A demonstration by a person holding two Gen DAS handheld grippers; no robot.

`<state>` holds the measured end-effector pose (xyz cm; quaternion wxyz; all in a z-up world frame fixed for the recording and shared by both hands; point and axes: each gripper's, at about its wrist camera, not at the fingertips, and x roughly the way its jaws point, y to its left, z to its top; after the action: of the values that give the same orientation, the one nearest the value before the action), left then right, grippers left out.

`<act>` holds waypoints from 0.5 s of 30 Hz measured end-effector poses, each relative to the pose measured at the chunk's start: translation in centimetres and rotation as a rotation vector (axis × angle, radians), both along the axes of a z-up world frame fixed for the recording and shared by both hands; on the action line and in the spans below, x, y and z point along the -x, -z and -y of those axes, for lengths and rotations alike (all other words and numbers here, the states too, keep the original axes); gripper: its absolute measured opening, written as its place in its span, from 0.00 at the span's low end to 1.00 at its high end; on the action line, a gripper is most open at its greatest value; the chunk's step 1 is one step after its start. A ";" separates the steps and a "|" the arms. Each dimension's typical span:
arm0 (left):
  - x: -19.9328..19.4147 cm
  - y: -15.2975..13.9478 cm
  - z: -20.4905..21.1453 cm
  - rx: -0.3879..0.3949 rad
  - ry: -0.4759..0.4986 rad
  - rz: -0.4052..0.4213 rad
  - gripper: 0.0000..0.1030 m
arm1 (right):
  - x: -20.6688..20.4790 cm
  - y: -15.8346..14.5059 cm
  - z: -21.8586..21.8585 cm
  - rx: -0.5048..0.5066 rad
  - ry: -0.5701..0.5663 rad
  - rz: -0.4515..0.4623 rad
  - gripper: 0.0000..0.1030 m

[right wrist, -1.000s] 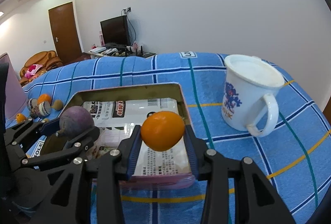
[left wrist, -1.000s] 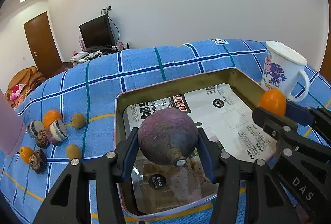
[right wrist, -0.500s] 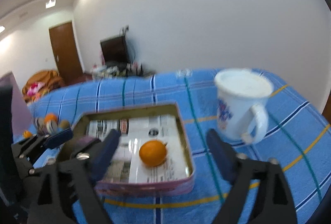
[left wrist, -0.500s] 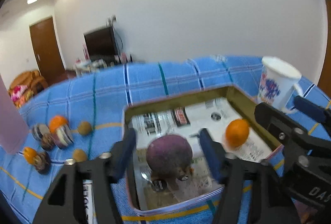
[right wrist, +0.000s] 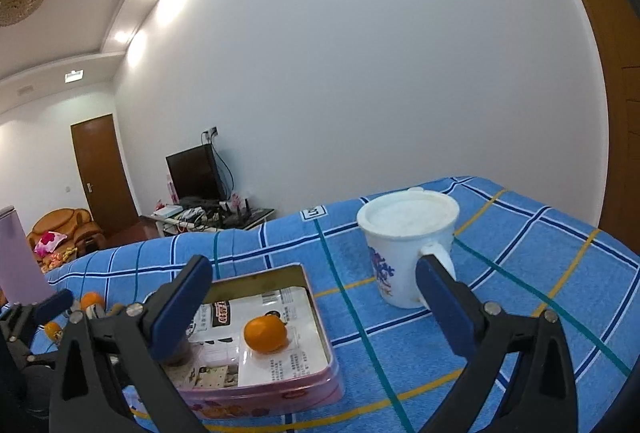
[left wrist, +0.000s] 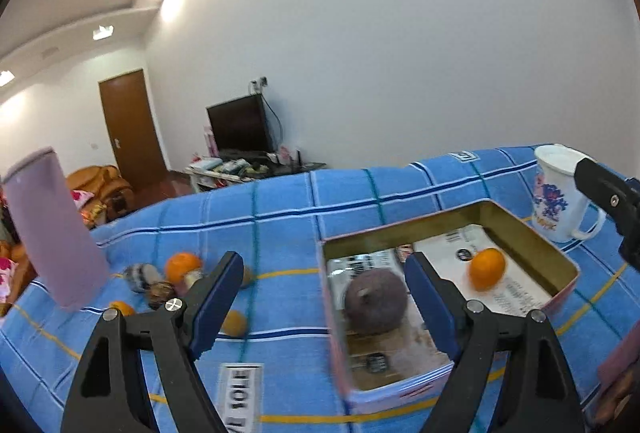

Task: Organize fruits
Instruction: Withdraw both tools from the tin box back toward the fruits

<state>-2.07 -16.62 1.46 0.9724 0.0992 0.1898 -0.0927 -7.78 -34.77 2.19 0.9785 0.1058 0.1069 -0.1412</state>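
Both grippers empty — left gripper (left wrist: pixel 326 297) jaws have just been opening, right gripper (right wrist: pixel 314 293) jaws spread wide. Purple fruit (left wrist: pixel 376 301) and orange (right wrist: pixel 266 334) lie in the tin (right wrist: pixel 316 313), lower centre. Withdraw clear of its rim before reaching for the loose fruit (left wrist: pixel 182 267) at lower left.

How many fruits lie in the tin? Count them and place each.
2. The purple fruit lies near the tin's left wall; the orange fruit lies toward its right wall. Part of the floor is covered.
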 end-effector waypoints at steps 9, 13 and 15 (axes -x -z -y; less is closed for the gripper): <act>-0.4 -0.2 -5.6 0.004 -0.049 -0.009 0.82 | 0.5 0.1 -1.6 0.065 0.022 -0.002 1.00; -0.7 0.0 -7.8 -0.016 -0.066 0.004 0.82 | 0.7 0.1 -2.0 0.081 0.042 -0.003 1.00; -0.8 0.2 -8.7 -0.024 -0.072 0.008 0.82 | 0.6 0.2 -2.2 0.082 0.053 -0.012 1.00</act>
<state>-1.24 -7.94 1.29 0.9745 0.1045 0.1906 -0.0549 -8.40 -32.58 2.01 0.9773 0.0673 0.1039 -0.1718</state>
